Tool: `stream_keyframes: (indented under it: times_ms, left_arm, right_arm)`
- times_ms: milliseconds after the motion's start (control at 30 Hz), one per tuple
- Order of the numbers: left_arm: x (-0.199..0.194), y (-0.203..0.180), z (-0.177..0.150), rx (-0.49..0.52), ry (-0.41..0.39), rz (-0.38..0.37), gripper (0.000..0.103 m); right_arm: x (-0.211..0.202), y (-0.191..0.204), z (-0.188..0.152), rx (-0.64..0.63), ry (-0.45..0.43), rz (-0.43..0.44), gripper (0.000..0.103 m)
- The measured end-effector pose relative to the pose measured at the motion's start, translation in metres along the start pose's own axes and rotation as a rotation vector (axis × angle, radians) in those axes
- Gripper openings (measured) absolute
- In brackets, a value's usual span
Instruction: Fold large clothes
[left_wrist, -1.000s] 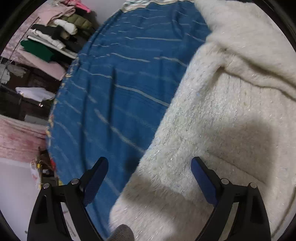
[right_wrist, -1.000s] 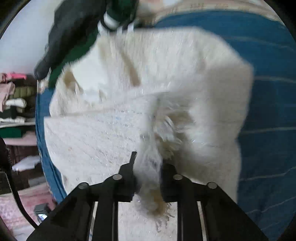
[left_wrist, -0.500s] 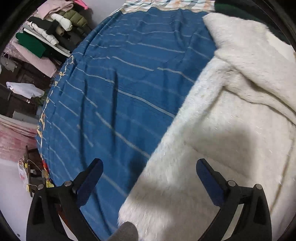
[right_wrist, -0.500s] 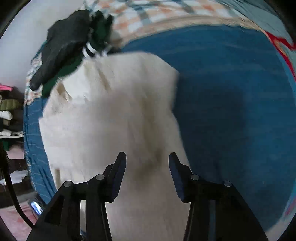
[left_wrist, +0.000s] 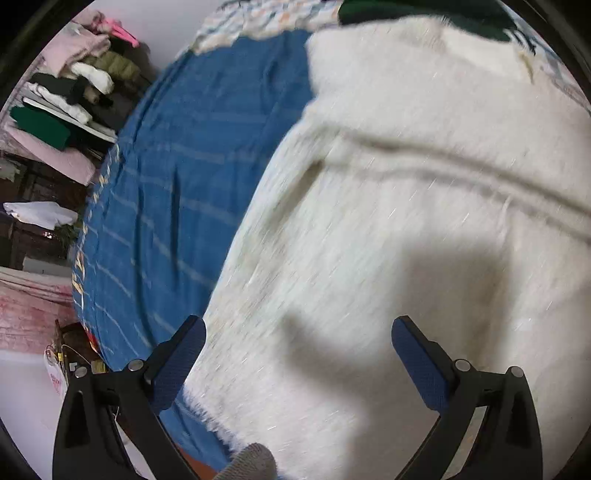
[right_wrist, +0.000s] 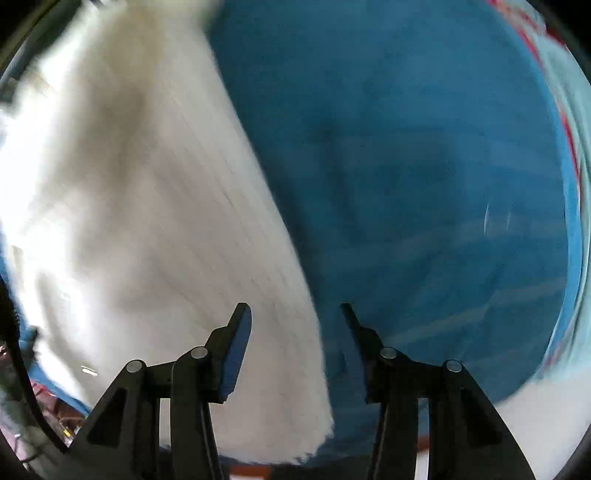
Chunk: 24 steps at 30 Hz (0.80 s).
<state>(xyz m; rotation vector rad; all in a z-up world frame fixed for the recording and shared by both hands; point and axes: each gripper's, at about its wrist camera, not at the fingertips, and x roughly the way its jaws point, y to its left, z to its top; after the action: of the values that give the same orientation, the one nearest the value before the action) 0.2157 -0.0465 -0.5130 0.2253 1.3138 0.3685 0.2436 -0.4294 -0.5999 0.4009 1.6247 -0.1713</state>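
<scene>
A large fluffy cream-white garment lies spread on a blue striped bedcover. My left gripper is open and empty, hovering over the garment's lower left part near its fringed hem. In the right wrist view the same garment fills the left side, on the blue bedcover. My right gripper is open and empty, straddling the garment's right edge near its lower corner. Both views are motion-blurred.
Shelves with stacked folded clothes stand beyond the bed's left edge. A dark green garment lies at the far end of the bed, beside a checked cloth. A red-trimmed border marks the bed's right side.
My right gripper let go of the white garment's fold, opened and swung right and down to the garment's right edge. My left gripper stayed open and shifted right over the garment.
</scene>
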Motion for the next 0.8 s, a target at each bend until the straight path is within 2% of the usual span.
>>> stream_keyframes:
  times_ms: [100,133,167,200,233,300,400,433,467,500,567,667,800]
  left_arm:
    - [-0.002,-0.03,0.015,-0.034,-0.033,0.042,0.103]
    - [0.0,-0.035,0.017,-0.04,-0.032,0.053,0.103]
    - [0.006,-0.043,0.018,-0.046,-0.019,0.072,0.103]
    - [0.015,-0.052,0.019,-0.052,0.003,0.105,0.103]
    - [0.024,-0.058,0.019,-0.056,0.029,0.121,0.103]
    - [0.044,-0.071,0.015,-0.062,0.083,0.14,0.103]
    - [0.045,-0.073,0.012,-0.078,0.062,0.183,0.103]
    - [0.043,-0.073,0.012,-0.077,0.06,0.194,0.103]
    - [0.041,-0.075,0.012,-0.08,0.06,0.2,0.103]
    - [0.038,-0.074,0.011,-0.089,0.065,0.204,0.103]
    - [0.036,-0.07,0.011,-0.117,0.073,0.199,0.103]
    - [0.035,-0.071,0.007,-0.147,0.076,0.194,0.103]
    - [0.035,-0.074,0.008,-0.147,0.061,0.21,0.103]
  right_arm:
    - [0.003,0.007,0.048,-0.025,-0.049,0.143,0.05]
    - [0.014,0.01,0.064,-0.025,-0.04,0.189,0.05]
    - [0.026,0.011,0.077,-0.021,-0.014,0.241,0.044]
    - [0.037,0.011,0.087,-0.013,0.009,0.275,0.029]
    - [0.042,0.006,0.094,-0.004,0.011,0.247,0.008]
    - [0.045,-0.02,0.097,0.037,0.006,0.251,0.008]
    - [0.051,-0.043,0.099,0.036,0.077,0.284,0.01]
    - [0.05,-0.043,0.105,0.024,0.11,0.325,0.016]
    - [0.043,-0.047,0.111,0.024,0.118,0.356,0.028]
    - [0.036,-0.05,0.117,0.018,0.119,0.37,0.034]
    - [0.013,-0.054,0.137,0.005,0.071,0.445,0.038]
    - [-0.003,-0.055,0.172,0.015,0.019,0.508,0.046]
    - [0.026,-0.039,0.231,0.006,0.047,0.516,0.048]
